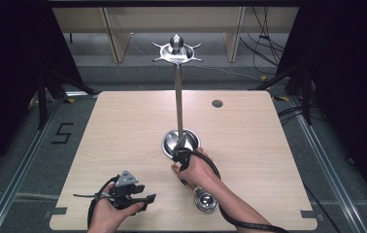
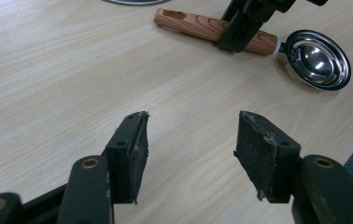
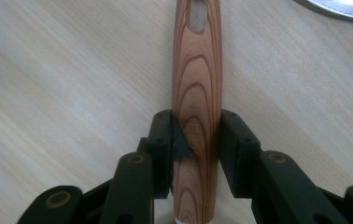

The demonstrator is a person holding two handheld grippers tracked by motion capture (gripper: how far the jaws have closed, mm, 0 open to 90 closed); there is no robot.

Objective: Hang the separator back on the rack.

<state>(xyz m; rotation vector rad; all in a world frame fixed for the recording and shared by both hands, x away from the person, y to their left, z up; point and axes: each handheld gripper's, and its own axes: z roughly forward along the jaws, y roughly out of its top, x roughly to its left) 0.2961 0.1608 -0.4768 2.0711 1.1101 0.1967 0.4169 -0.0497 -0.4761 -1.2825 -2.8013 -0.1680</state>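
Black, matte jaws of the right gripper [image 3: 195,149] pinch the wooden handle [image 3: 196,116] from both sides, pads pressed to the grain. Handle: rounded, reddish-brown, banded grain, a slot near its far end. It belongs to a ladle [image 1: 202,194] lying flat on the pale wood-grain table [image 1: 123,141] — polished steel bowl [image 2: 317,58], round and shallow, toward the person, handle end pointing at the steel stand base [image 1: 180,141]. Left gripper [image 2: 191,140] rests apart, rough-padded jaws spread, nothing between.
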